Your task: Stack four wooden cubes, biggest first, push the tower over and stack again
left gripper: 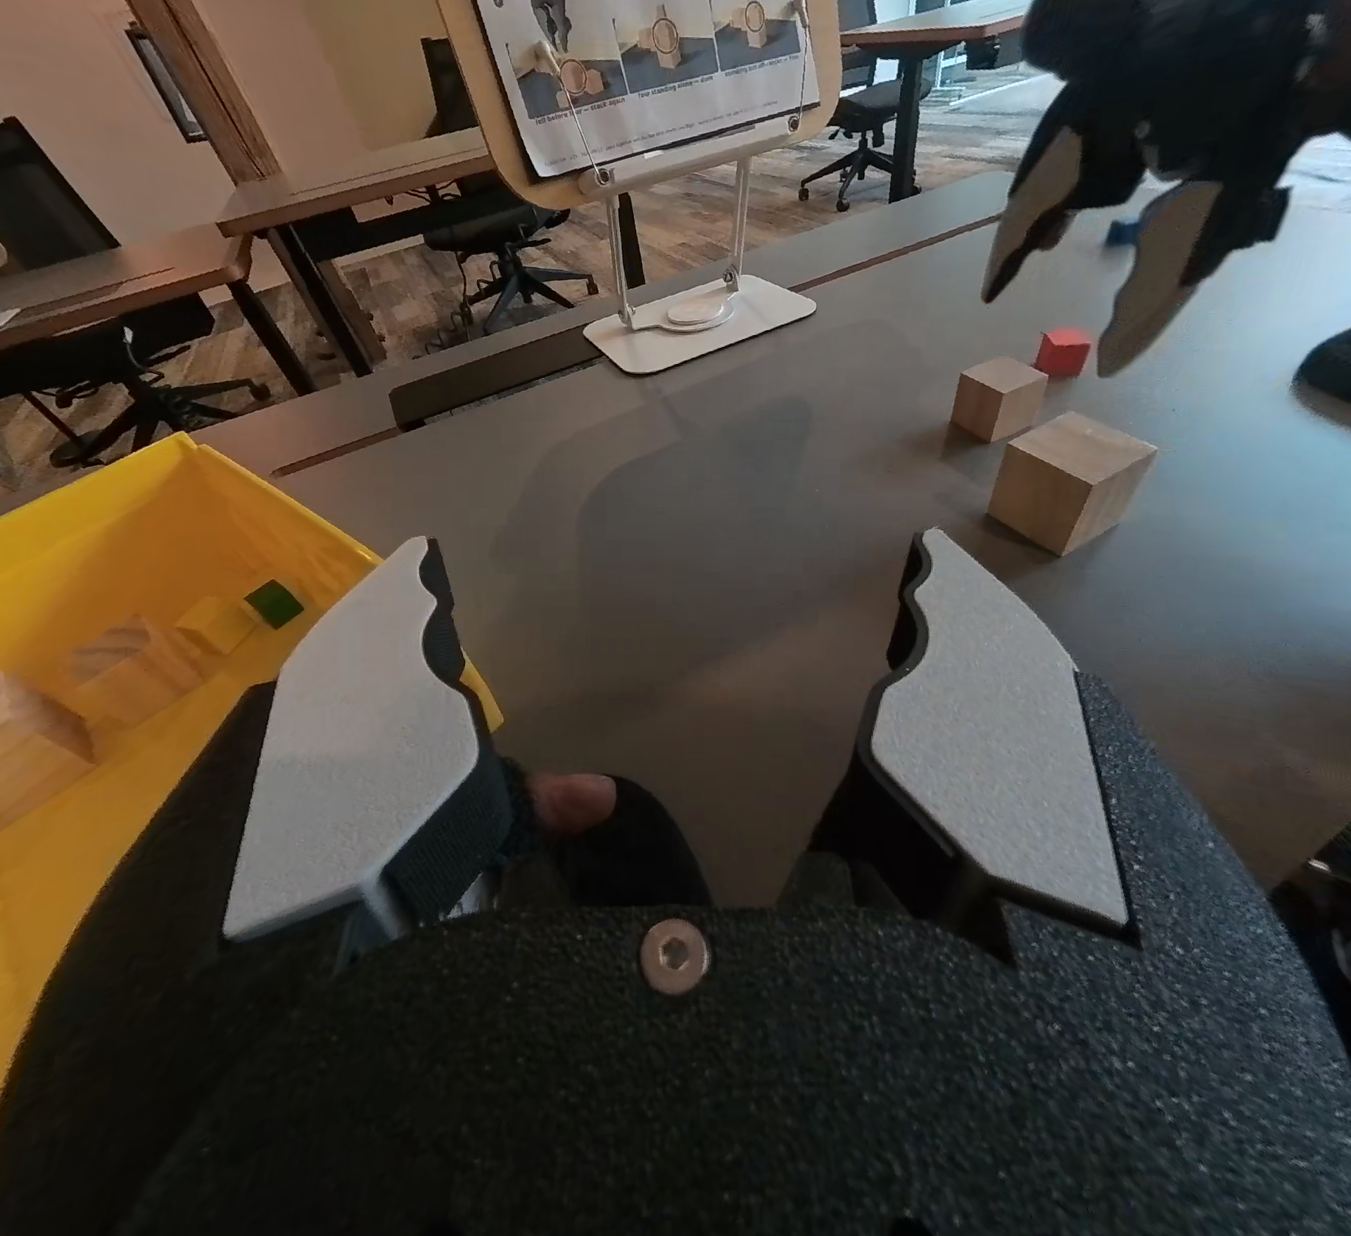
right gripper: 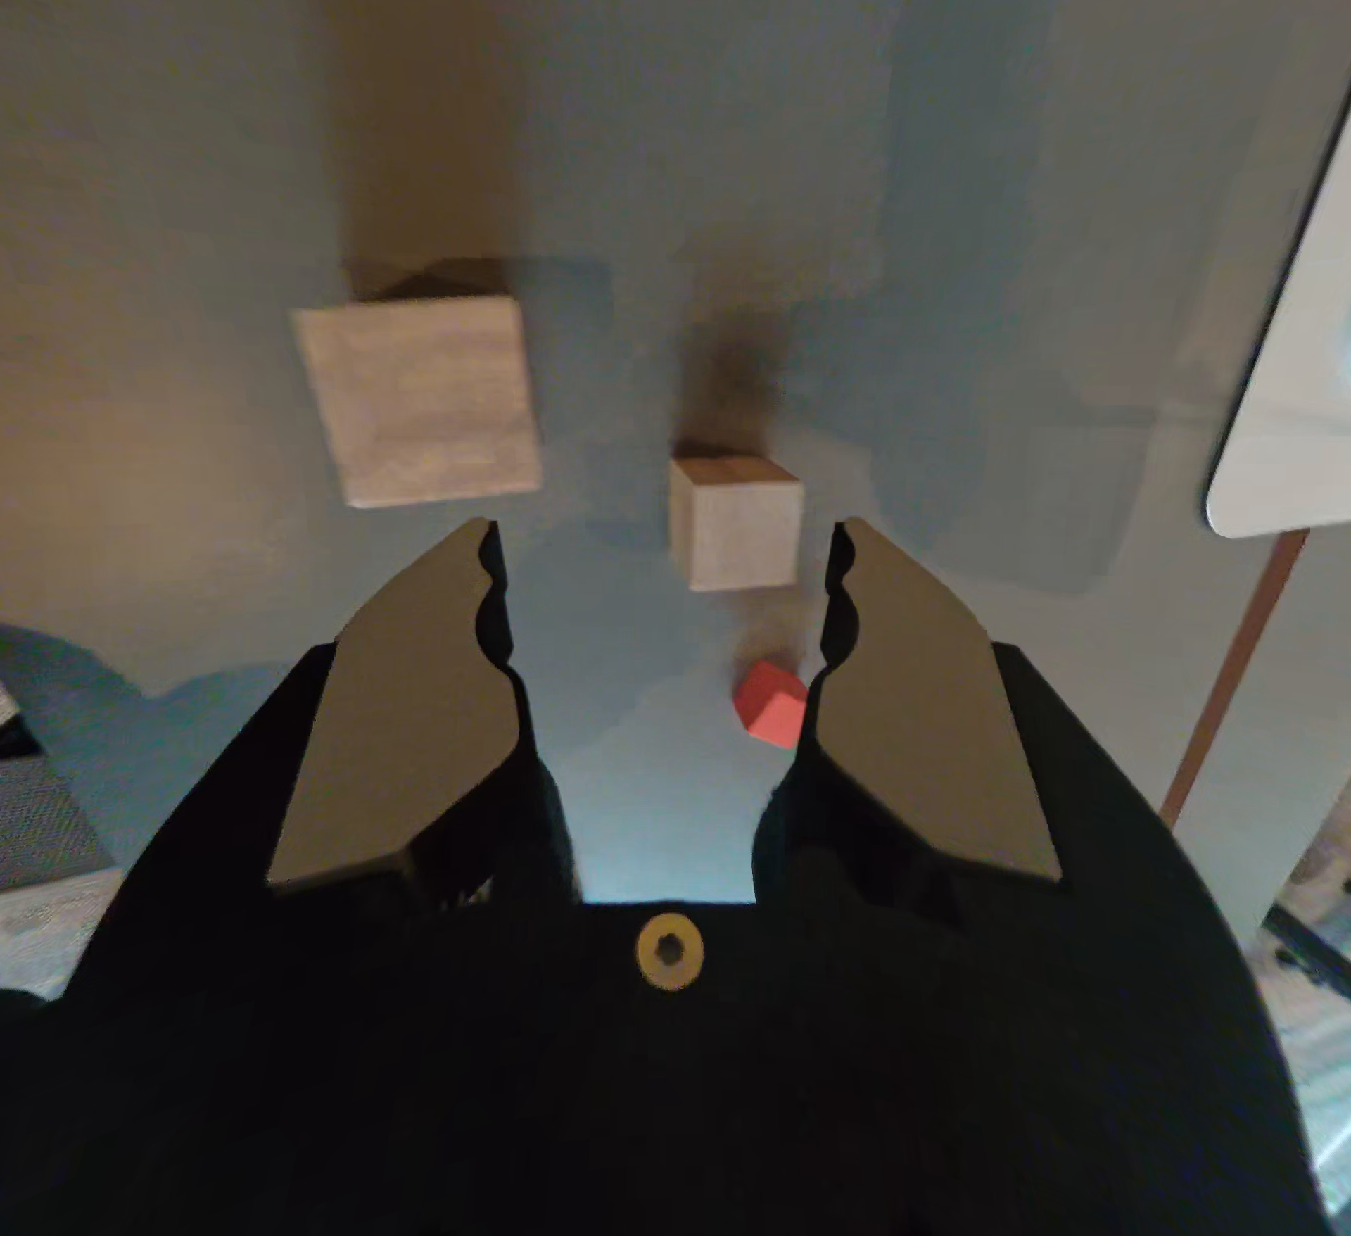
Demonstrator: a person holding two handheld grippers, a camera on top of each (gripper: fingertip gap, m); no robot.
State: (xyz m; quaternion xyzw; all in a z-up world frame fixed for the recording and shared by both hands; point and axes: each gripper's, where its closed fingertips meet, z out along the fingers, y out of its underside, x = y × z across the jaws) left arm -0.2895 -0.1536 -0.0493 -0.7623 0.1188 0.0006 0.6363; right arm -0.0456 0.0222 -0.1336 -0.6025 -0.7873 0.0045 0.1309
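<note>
A large plain wooden cube (left gripper: 1067, 480) (right gripper: 420, 400) and a smaller plain wooden cube (left gripper: 998, 396) (right gripper: 738, 522) sit apart on the dark table. A small red cube (left gripper: 1061, 351) (right gripper: 769, 702) lies just beyond them, and a small blue cube (left gripper: 1122, 230) farther back. My left gripper (left gripper: 676, 546) is open and empty, low over the table, left of the cubes. My right gripper (right gripper: 665, 528) is open and empty, hovering above the cubes and pointing down; it shows in the left wrist view (left gripper: 1053, 331) above the red cube.
A yellow bin (left gripper: 146, 565) at the left holds several more wooden blocks and a green cube (left gripper: 272, 603). An instruction sheet on a white stand (left gripper: 702, 320) stands at the table's far edge. Office desks and chairs lie beyond.
</note>
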